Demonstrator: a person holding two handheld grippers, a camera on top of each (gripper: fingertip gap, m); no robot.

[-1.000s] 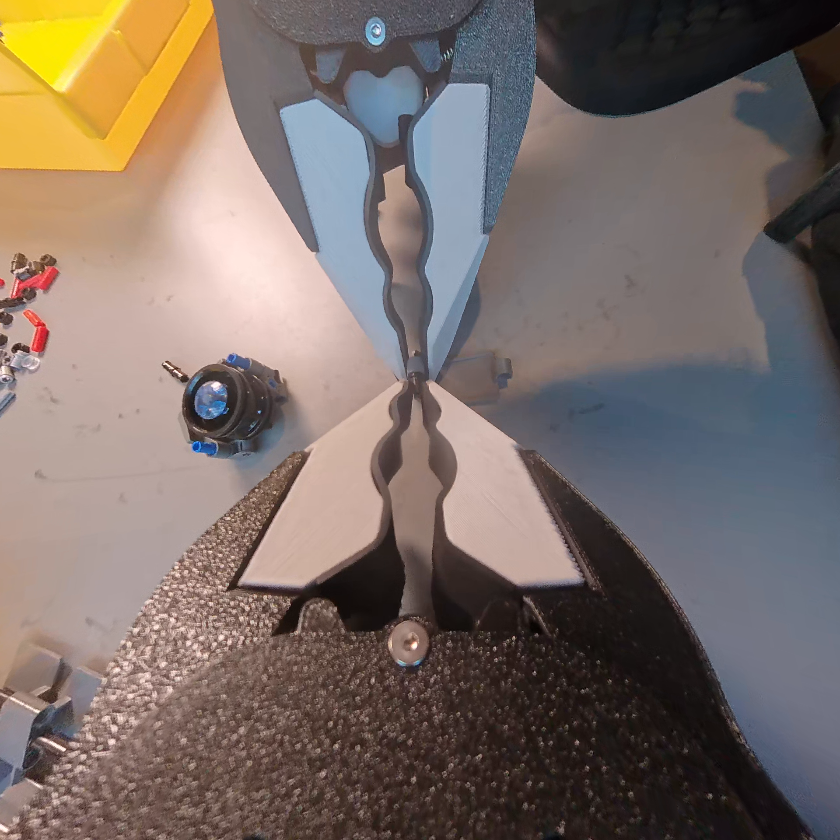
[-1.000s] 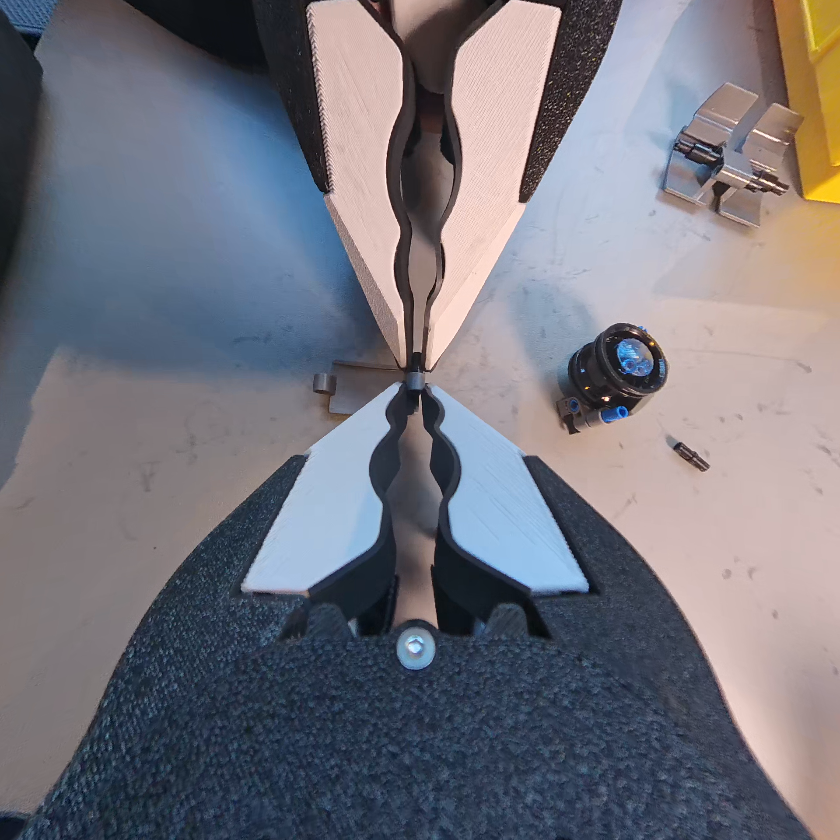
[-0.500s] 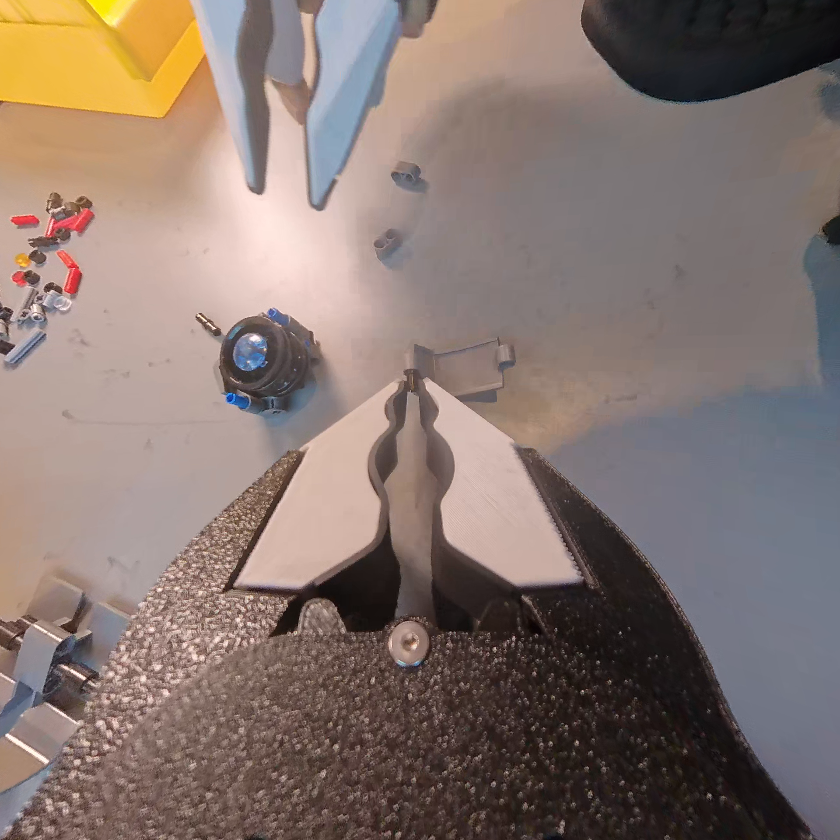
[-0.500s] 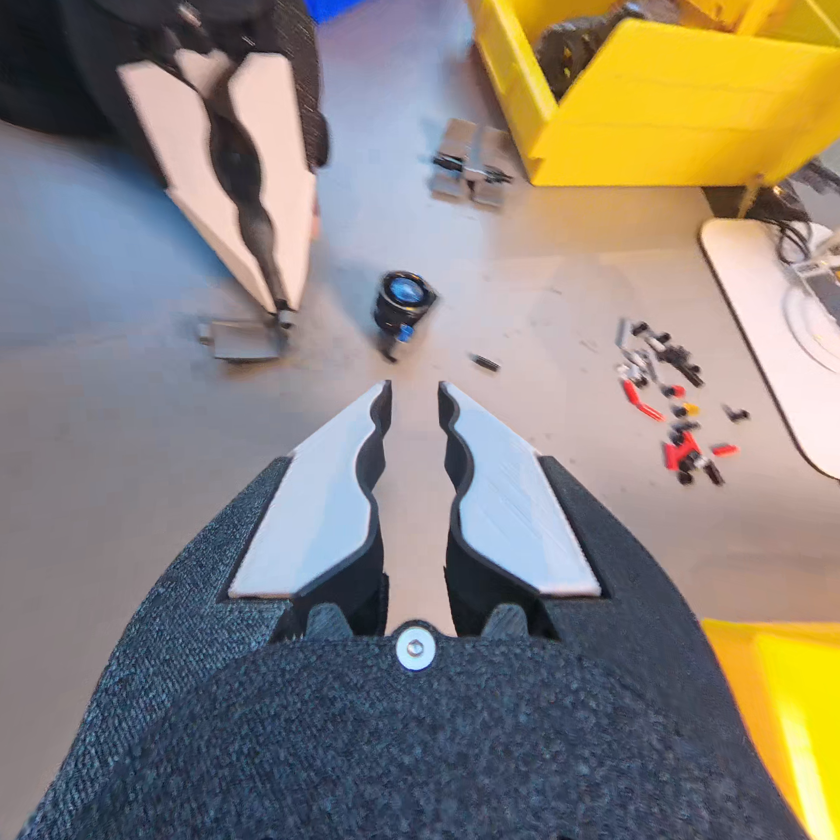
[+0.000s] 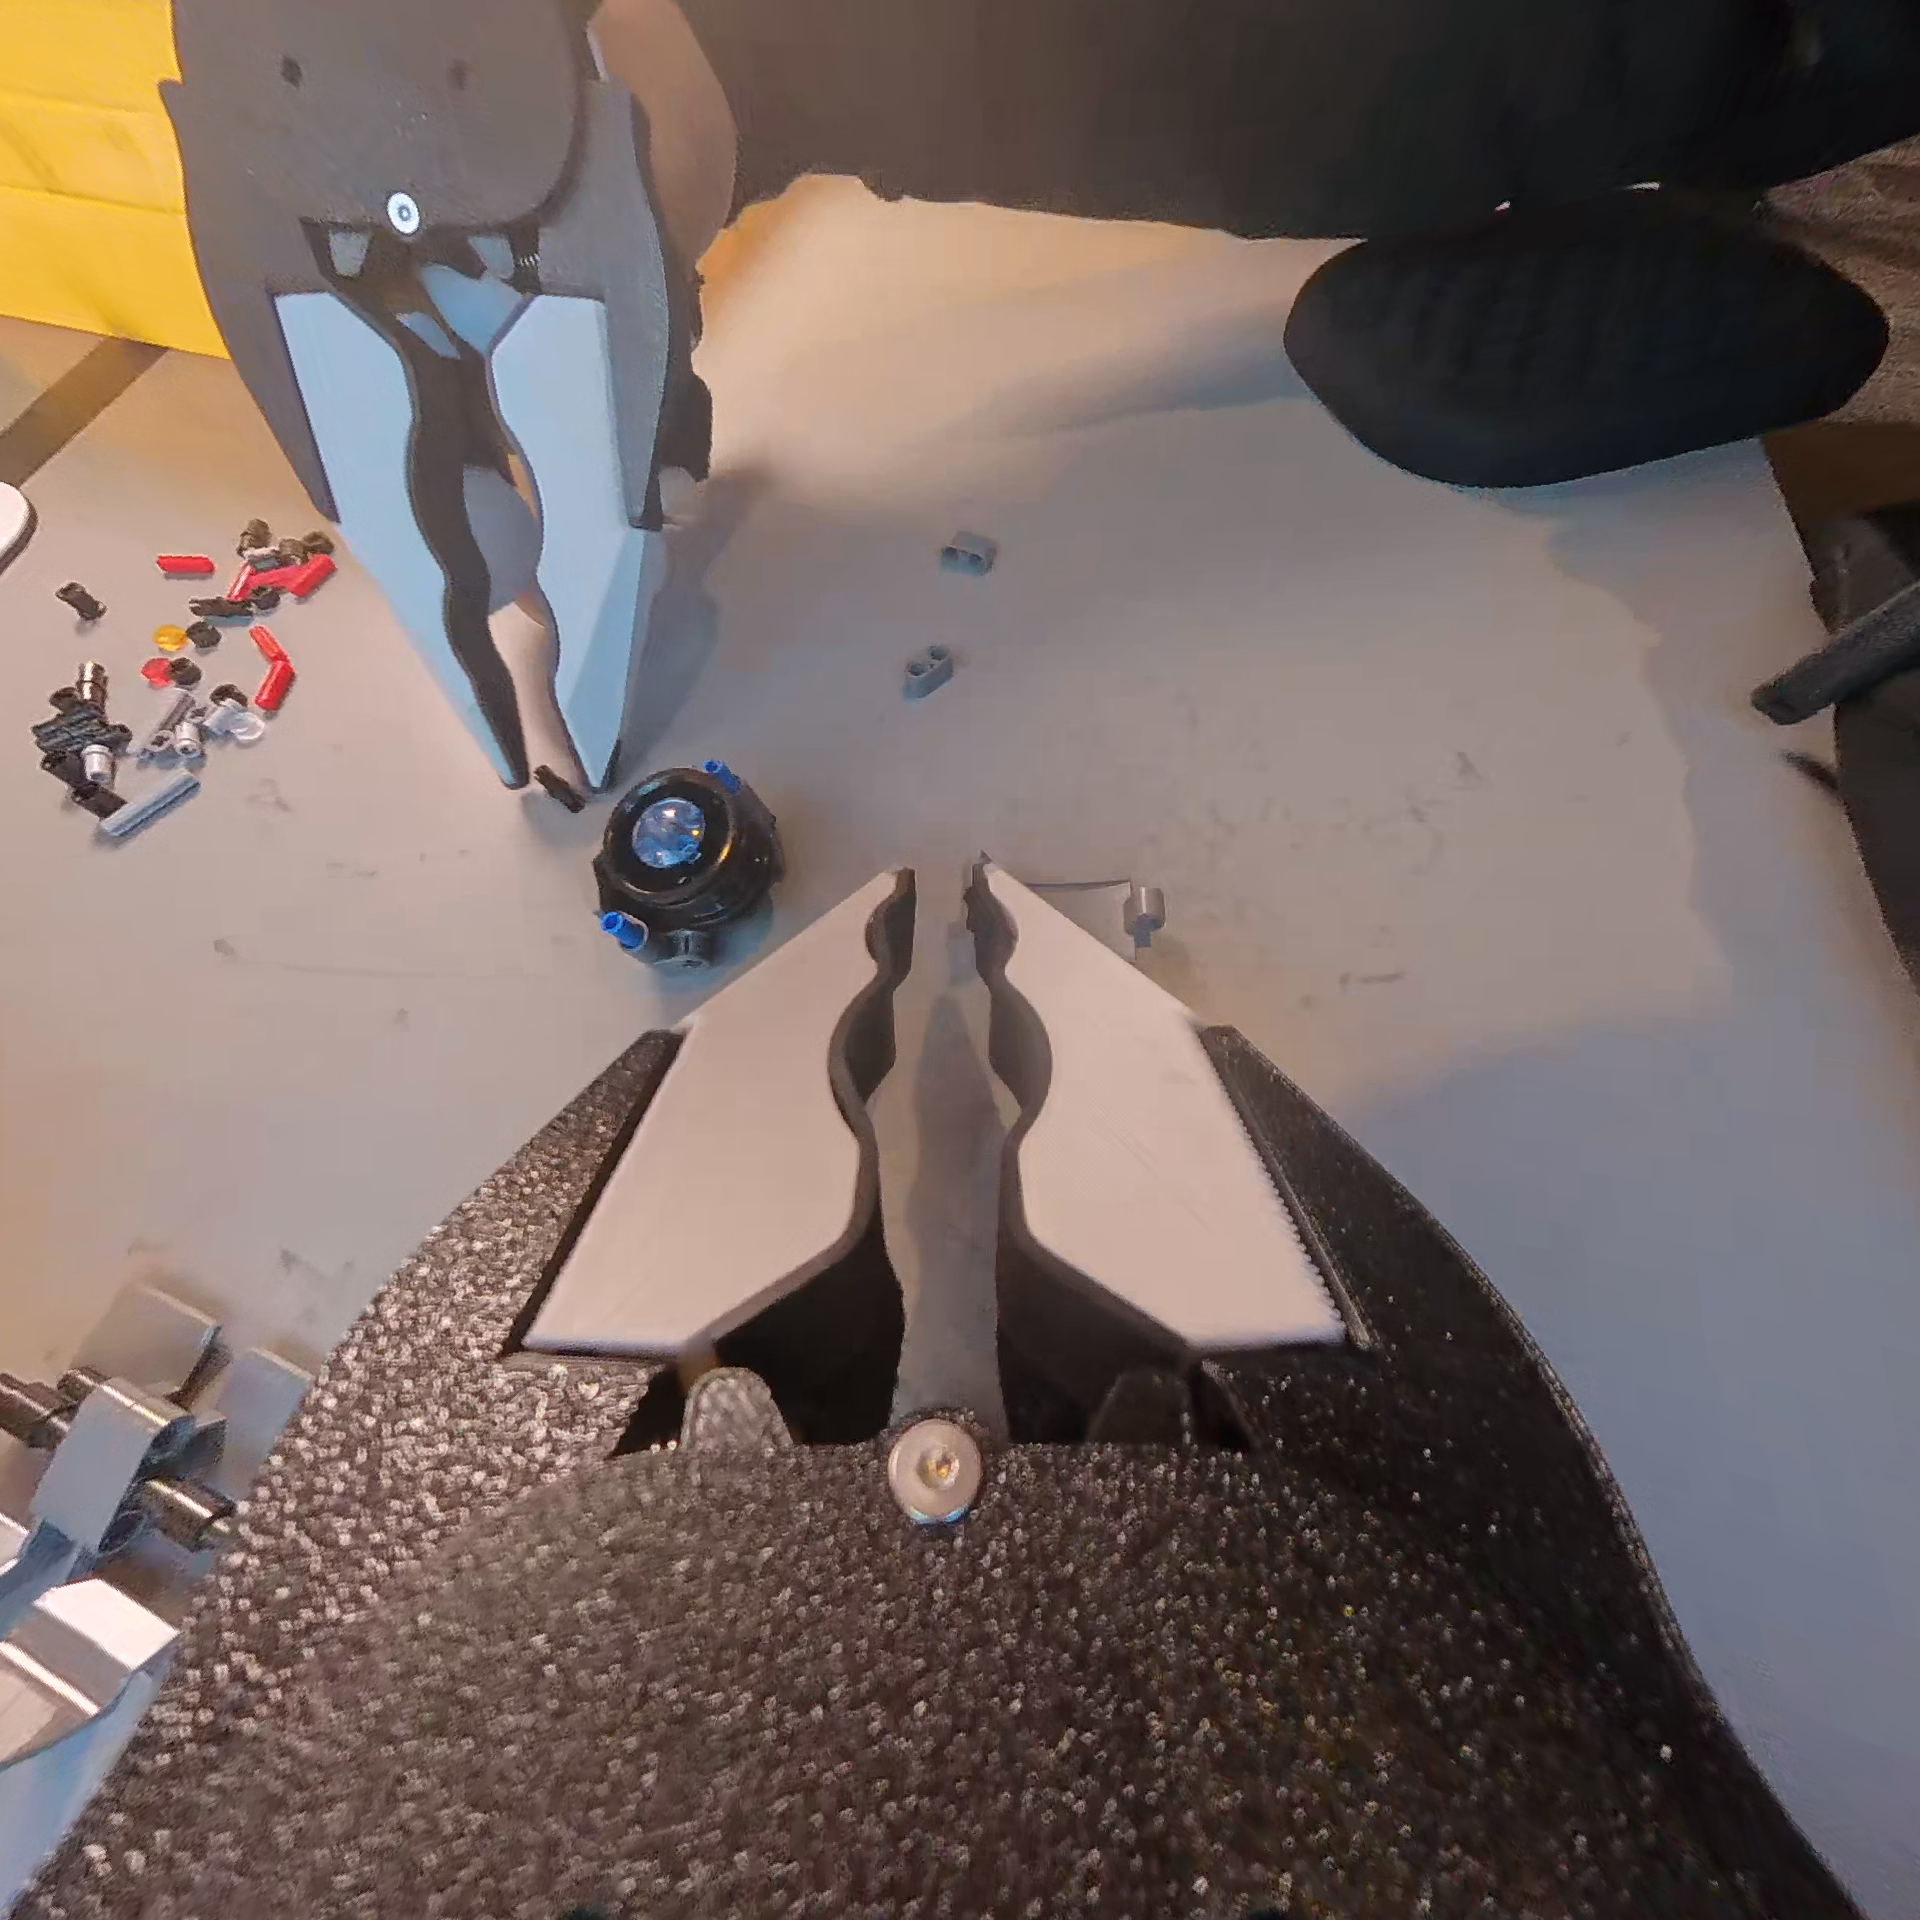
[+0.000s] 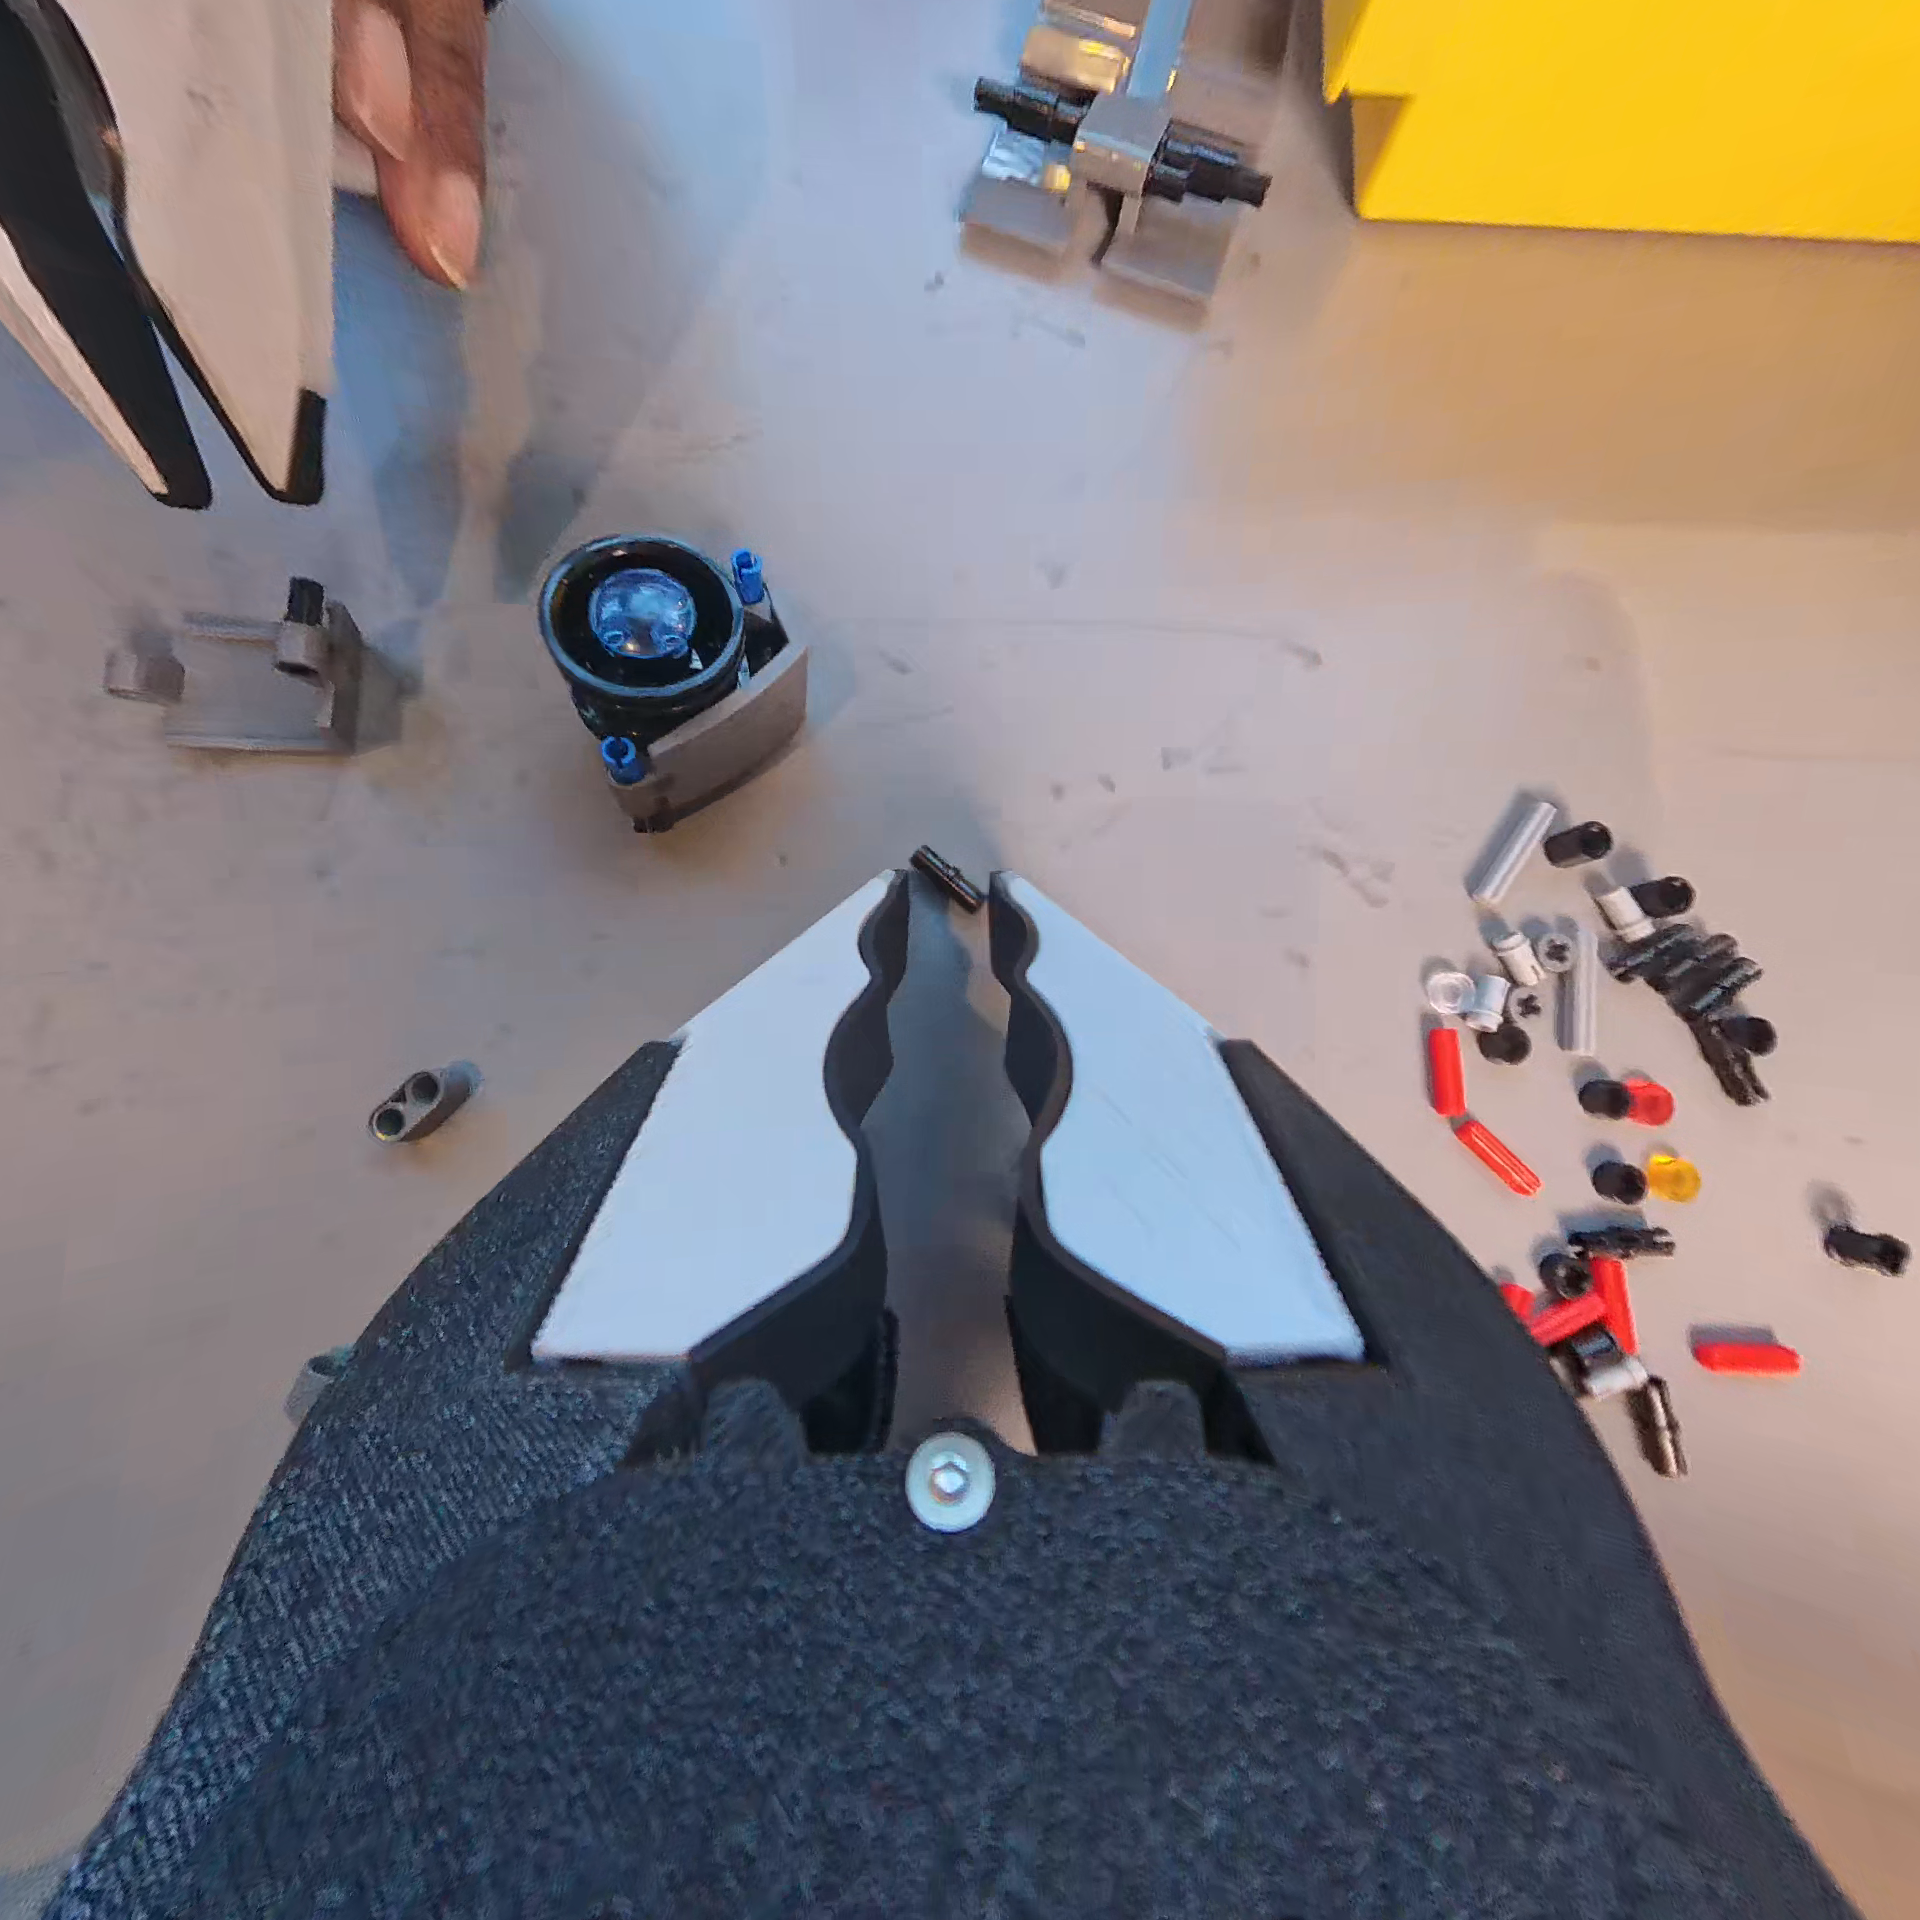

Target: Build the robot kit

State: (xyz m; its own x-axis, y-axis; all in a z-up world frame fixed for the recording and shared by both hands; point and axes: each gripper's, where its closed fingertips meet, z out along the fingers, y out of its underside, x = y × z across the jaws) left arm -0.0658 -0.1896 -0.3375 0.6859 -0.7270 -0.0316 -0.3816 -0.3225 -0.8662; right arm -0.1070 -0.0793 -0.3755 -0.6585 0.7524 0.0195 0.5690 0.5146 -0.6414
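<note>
My left gripper is slightly open and empty, its tips just above a flat grey panel piece that lies on the table; the right finger hides part of the panel. My right gripper is open, its tips on either side of a small black pin lying on the table. The pin also shows in the left wrist view under the right gripper's tips. A black round assembly with a blue lens stands between the two grippers. The panel lies below the left gripper.
A pile of small red, black and grey parts lies to the right. Two small grey connectors lie loose on the table. A grey bracket assembly and a yellow bin stand at the back. A dark chair part overhangs the table. Tip to tip, the grippers are about 12 cm apart.
Both grippers were shut tip to tip at the grey panel. The right one opened and moved to the black pin. The left one has opened off the panel.
</note>
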